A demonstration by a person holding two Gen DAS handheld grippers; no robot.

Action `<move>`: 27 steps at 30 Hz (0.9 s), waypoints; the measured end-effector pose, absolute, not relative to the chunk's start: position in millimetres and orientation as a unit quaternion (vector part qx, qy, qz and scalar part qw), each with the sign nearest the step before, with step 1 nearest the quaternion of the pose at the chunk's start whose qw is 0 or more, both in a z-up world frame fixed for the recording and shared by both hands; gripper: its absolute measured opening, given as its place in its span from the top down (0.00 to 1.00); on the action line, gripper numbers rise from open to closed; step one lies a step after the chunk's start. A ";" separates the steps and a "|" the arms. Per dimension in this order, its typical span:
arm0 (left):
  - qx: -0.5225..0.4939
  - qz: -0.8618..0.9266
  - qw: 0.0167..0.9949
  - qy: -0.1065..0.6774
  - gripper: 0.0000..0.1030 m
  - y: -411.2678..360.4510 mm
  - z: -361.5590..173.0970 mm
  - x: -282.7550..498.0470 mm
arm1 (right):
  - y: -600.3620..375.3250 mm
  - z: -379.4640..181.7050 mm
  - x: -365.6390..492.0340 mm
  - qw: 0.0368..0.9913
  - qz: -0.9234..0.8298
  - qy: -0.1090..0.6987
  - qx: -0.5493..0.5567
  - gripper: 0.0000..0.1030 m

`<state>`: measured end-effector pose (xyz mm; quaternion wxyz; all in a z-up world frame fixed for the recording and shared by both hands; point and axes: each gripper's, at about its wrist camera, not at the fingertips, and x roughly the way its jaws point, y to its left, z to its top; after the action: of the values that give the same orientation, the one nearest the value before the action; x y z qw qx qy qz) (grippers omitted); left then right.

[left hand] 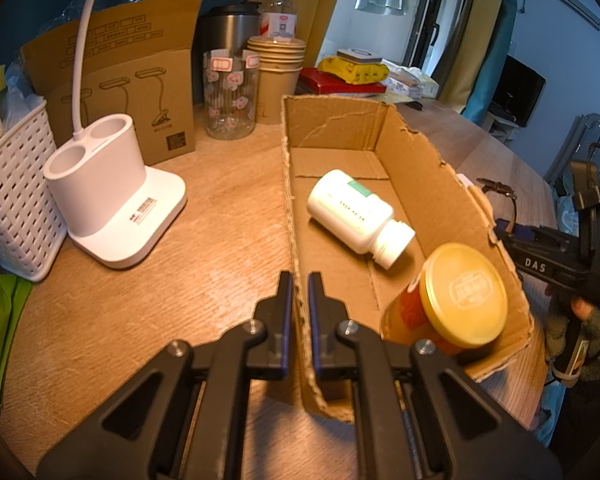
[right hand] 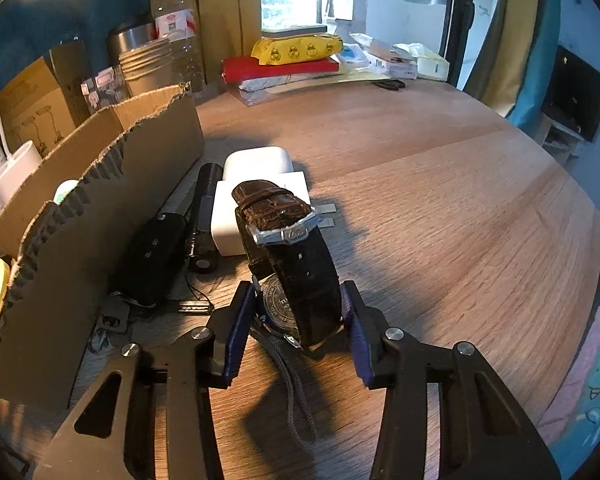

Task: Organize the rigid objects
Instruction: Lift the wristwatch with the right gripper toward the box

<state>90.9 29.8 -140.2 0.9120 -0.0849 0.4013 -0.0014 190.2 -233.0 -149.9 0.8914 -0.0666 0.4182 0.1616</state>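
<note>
Wristwatch (right hand: 288, 256) on the worktop (right hand: 440, 200), directly between the right claw (right hand: 298, 320) pads, strap loop running away along the fingers; jaws not plainly pressing, so still released. Left claw (left hand: 300, 312) clenched on the cardboard box (left hand: 440, 184) wall. Brown grained leather, steel case, ragged corrugated card.

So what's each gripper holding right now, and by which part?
The left gripper is clamped on the cardboard box by its near side wall. The right gripper straddles the watch at its case; a firm grip cannot be told.
</note>
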 end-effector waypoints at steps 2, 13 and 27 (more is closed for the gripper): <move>-0.084 -0.001 0.912 0.401 0.93 29.8 -140.2 90.4 | -233.4 -148.1 189.1 0.893 0.162 0.415 -0.063 0.56; -0.085 -0.001 0.912 0.401 0.93 29.8 -140.3 90.4 | -227.5 -127.7 177.9 0.902 0.168 0.392 -0.063 0.56; -0.085 -0.001 0.912 0.401 0.93 29.9 -140.5 90.3 | -196.4 -76.9 150.6 0.914 0.204 0.339 -0.086 0.56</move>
<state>90.3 29.9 -140.5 0.9122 -0.0846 0.4009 -0.0013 150.6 -196.4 -76.9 0.9141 -0.0860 0.3394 0.2043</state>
